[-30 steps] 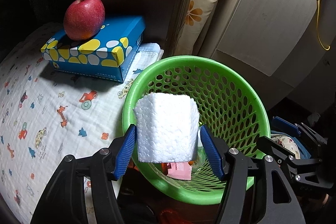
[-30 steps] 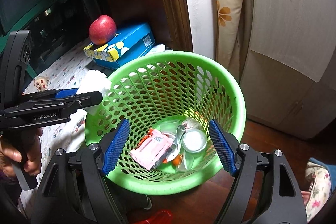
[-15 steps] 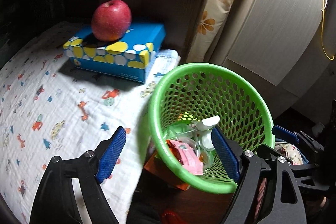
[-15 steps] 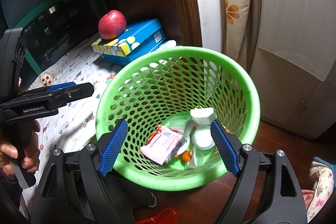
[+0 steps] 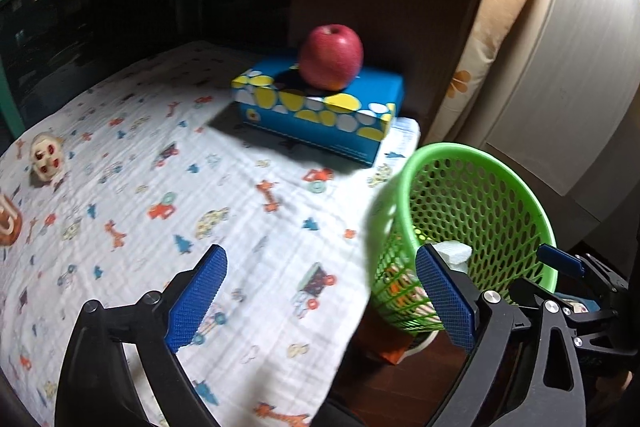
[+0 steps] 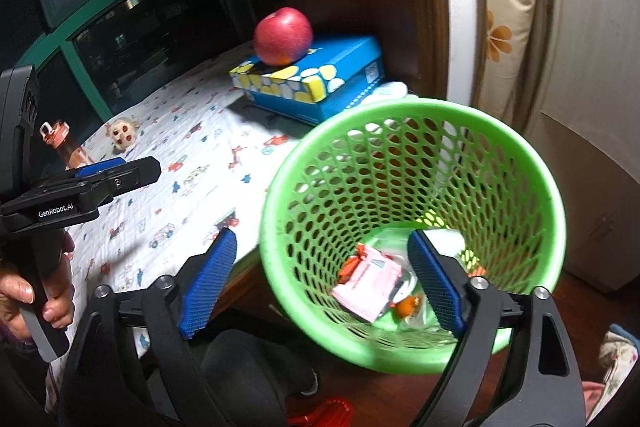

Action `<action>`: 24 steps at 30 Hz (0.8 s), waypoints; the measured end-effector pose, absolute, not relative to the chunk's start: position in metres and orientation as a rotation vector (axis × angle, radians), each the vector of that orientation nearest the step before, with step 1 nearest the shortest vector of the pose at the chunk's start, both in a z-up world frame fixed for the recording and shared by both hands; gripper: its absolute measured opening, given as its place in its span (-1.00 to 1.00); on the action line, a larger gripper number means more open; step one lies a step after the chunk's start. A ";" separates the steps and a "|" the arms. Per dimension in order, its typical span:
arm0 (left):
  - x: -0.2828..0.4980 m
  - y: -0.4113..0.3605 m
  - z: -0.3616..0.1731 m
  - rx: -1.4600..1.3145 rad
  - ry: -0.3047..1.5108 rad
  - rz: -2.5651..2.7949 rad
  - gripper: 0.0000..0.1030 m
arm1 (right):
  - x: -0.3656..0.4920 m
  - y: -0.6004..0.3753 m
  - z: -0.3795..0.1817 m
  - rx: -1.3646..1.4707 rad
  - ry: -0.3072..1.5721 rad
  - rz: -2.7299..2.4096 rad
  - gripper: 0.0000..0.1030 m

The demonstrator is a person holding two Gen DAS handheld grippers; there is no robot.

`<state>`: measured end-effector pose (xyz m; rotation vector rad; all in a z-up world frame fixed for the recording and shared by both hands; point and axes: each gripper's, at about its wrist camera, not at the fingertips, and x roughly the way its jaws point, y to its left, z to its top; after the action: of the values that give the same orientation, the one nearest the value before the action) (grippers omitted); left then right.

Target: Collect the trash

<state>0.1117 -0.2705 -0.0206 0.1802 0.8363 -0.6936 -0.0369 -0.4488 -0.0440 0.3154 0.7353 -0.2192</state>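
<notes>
A green mesh basket [image 5: 480,151] [image 6: 400,107] stands beside the table's right edge. In it lie a white foam block [image 5: 454,251], a pink packet [image 6: 370,283] and clear wrappers. My left gripper [image 5: 322,299] hangs over the patterned cloth [image 5: 200,187] just left of the basket; its jaws are opening with nothing between them. In the right wrist view the left gripper [image 6: 120,173] shows side-on, held by a hand [image 6: 24,291]. My right gripper [image 6: 322,283] hovers over the basket's near-left rim, its jaws opening, nothing between them.
A red apple [image 5: 331,55] [image 6: 283,35] rests on a blue tissue box [image 5: 320,115] at the table's back. A small toy head [image 5: 46,159] and a bottle [image 6: 60,143] sit far left. A pale cupboard [image 6: 592,67] and a floral cushion [image 6: 504,27] stand behind the basket.
My left gripper let go of the white foam block, which fell into the basket, then swung left over the cloth. Both grippers' jaws widened. The right gripper shifted a little left.
</notes>
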 end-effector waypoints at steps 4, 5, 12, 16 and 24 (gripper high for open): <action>0.115 -0.243 -0.023 0.159 0.838 -0.634 0.81 | -0.026 -0.432 -0.040 0.295 0.733 -0.184 0.72; 0.116 -0.237 -0.024 0.158 0.839 -0.620 0.81 | -0.023 -0.428 -0.039 0.293 0.733 -0.173 0.72; 0.117 -0.196 -0.028 0.161 0.827 -0.524 0.81 | -0.005 -0.402 -0.036 0.266 0.738 -0.124 0.75; 0.116 -0.172 -0.028 0.151 0.822 -0.470 0.81 | 0.003 -0.388 -0.035 0.254 0.741 -0.101 0.76; 0.114 -0.127 -0.030 0.099 0.822 -0.368 0.82 | 0.019 -0.361 -0.028 0.221 0.734 -0.057 0.77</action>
<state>0.1143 -0.1268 -0.0298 0.0987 0.8225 -0.3678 0.0186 -0.3613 -0.0277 0.2214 0.7340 -0.0573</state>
